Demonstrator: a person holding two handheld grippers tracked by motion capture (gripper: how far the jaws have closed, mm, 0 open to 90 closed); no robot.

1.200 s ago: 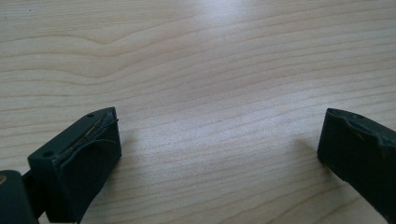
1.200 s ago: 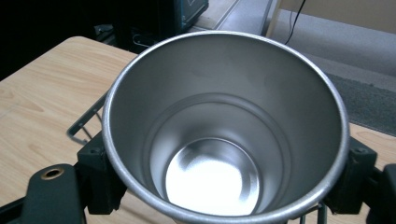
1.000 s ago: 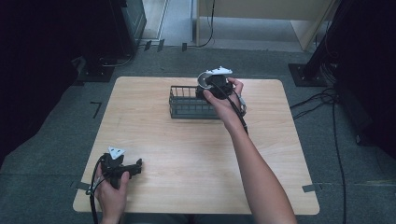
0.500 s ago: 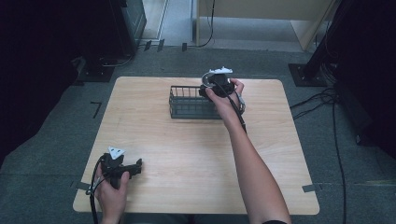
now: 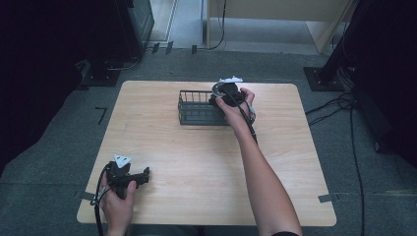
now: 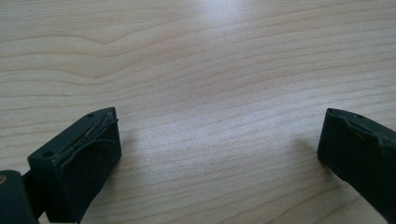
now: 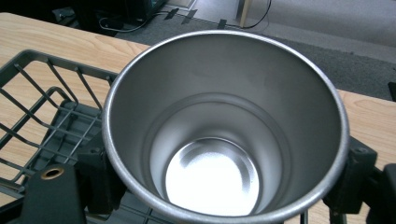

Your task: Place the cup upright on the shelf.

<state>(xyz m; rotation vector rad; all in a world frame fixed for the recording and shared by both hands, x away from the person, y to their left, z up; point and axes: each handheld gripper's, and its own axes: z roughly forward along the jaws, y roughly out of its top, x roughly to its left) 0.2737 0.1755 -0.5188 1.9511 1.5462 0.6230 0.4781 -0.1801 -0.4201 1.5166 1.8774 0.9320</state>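
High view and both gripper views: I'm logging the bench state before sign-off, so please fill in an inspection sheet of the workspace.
Surface: light wooden table, bare wood grain under the left claw.
Job's things: steel cup, upright and empty, held over the right end of the dark wire basket; whether it touches the basket floor cannot be told.
Clutter: nothing seen on the table.
Grippers: right claw shut on the cup, jaws on either side of its wall; left claw open, low at the table's near left corner, nothing between its jaws.
Cables: one trails from each claw; more lie on the floor at right.
Surroundings: grey carpet, dark equipment left and right, tape marks on the floor.
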